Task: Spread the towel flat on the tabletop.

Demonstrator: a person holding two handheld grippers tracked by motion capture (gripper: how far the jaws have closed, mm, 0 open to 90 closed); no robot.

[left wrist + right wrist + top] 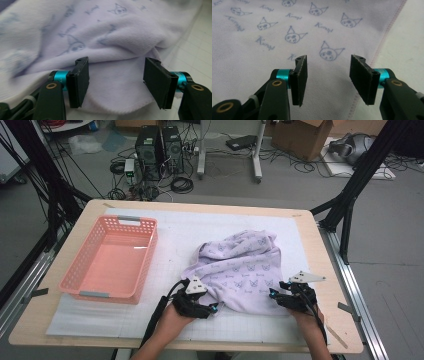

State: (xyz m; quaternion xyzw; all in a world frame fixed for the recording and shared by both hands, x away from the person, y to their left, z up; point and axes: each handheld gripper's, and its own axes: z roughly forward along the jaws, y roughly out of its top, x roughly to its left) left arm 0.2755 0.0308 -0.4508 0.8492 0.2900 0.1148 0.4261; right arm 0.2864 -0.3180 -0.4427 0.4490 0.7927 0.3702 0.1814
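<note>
the towel lies rumpled on the white mat, right of the pink basket and well apart from it, its near edge toward the person.

the left gripper sits at the towel's near left corner. in the left gripper view its jaws stand apart with a rolled fold of towel between them, and the pads do not press on it: released, nothing held.

the right gripper sits at the towel's near right edge. in the right gripper view its jaws are parted over flat printed cloth, the stitched hem running just outside the right jaw; nothing is pinched.

the towel lies straight ahead of both grippers, its near edge running across from one to the other. each hand is at its own corner, neither nearer. i judge the next move a pinch on that edge; the left has a thick fold ready, the right only flat cloth, so it would need to dip or shift toward the hem.
</note>
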